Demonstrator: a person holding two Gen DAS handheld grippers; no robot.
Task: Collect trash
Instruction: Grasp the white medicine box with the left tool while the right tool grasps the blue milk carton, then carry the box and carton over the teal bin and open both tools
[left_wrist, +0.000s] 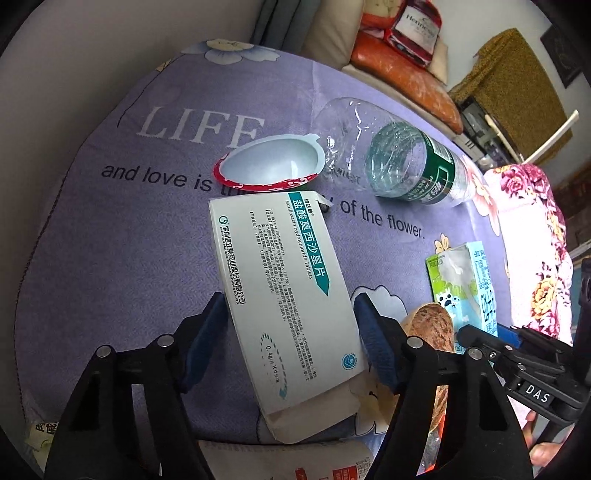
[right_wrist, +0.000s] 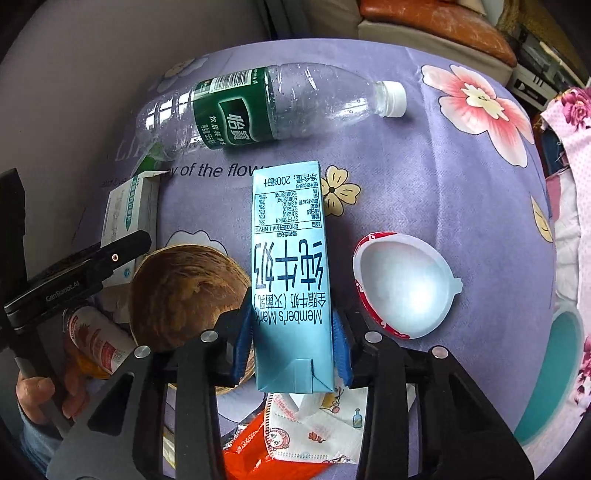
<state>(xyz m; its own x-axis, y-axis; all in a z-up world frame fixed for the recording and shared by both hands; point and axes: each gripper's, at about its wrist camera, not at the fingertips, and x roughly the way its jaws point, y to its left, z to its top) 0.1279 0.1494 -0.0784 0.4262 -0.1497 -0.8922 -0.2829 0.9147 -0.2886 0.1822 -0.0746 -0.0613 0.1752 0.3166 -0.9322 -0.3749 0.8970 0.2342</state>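
R gripper (right_wrist: 291, 343) clamped on the blue milk carton (right_wrist: 290, 258), frame centre. L gripper (left_wrist: 290, 332) pads hug the white medicine box (left_wrist: 280, 295), contact unclear. Plastic bottle (right_wrist: 266, 107) lies upper frame, white cup (right_wrist: 402, 288) centre right, on the purple cloth (right_wrist: 443, 177).

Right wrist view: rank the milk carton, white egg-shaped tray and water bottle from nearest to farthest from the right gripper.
1. Milk carton: between the right gripper's pads, running away from it.
2. White egg-shaped tray: just right of the carton, on the purple cloth.
3. Water bottle: farthest, lying on its side beyond the carton's far end.
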